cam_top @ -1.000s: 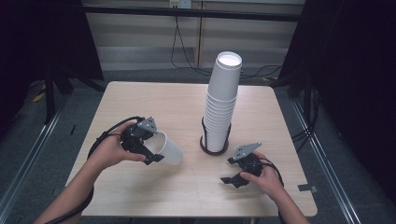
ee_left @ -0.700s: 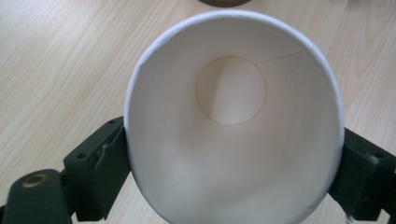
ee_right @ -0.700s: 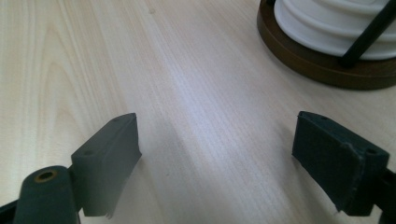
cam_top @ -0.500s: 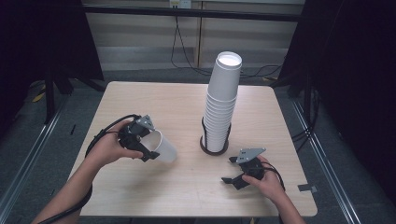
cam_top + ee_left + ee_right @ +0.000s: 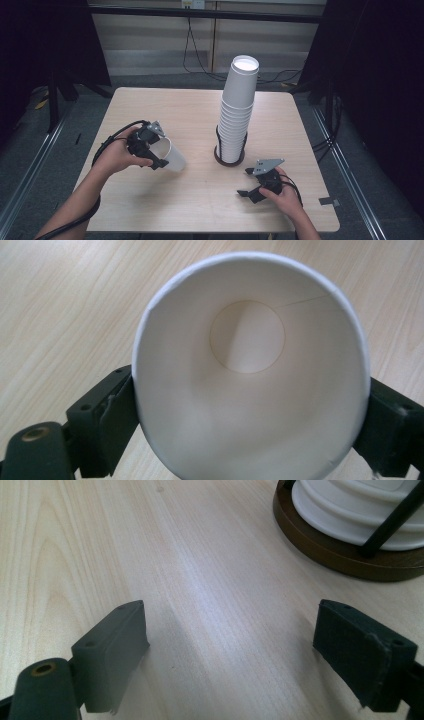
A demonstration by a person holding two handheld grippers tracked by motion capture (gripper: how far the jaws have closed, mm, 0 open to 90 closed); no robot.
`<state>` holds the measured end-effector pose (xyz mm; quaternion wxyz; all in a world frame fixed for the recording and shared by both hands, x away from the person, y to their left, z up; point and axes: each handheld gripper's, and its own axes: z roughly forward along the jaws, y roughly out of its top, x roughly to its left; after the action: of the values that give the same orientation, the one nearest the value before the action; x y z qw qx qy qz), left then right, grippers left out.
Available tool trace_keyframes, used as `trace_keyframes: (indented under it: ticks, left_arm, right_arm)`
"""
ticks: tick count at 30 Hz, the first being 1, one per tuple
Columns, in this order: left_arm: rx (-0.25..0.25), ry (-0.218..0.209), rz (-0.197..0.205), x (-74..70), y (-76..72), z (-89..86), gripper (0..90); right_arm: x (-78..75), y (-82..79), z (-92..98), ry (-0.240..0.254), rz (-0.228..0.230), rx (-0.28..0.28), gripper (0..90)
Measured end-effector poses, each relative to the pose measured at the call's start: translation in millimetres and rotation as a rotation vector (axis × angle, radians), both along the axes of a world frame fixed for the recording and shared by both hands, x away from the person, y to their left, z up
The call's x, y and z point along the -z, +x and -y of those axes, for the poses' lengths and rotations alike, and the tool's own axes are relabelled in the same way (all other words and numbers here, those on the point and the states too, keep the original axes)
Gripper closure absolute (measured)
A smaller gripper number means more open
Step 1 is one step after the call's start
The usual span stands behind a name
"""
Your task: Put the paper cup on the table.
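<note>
One bench [image 5: 200, 115] carries everything. On it stands one tall stack of white paper cups [image 5: 237, 110], too tightly nested to count exactly, in one round brown holder [image 5: 229, 159] at about 3 o'clock of centre. One single paper cup [image 5: 170, 155] lies apart at 9 o'clock, and there are two claws, the left claw [image 5: 156, 150] and the right claw [image 5: 246, 182].

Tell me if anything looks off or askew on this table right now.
The cup stack in its holder leans slightly to the right toward the top. The single paper cup lies sideways in the left gripper, squeezed a bit oval. Nothing looks spilled or torn.
</note>
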<state>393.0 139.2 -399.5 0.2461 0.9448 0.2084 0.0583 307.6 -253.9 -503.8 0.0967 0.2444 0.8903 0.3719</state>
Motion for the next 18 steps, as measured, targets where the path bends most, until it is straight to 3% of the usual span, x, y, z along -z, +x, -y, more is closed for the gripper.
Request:
trace_keyframes:
  ticks: [18]
  left_arm:
    - [-0.038, 0.029, -0.001, 3.5, 10.1, 3.8, 9.5]
  right_arm:
    - [0.0, -0.4, -0.2, 0.000, 0.000, 0.004, 13.5]
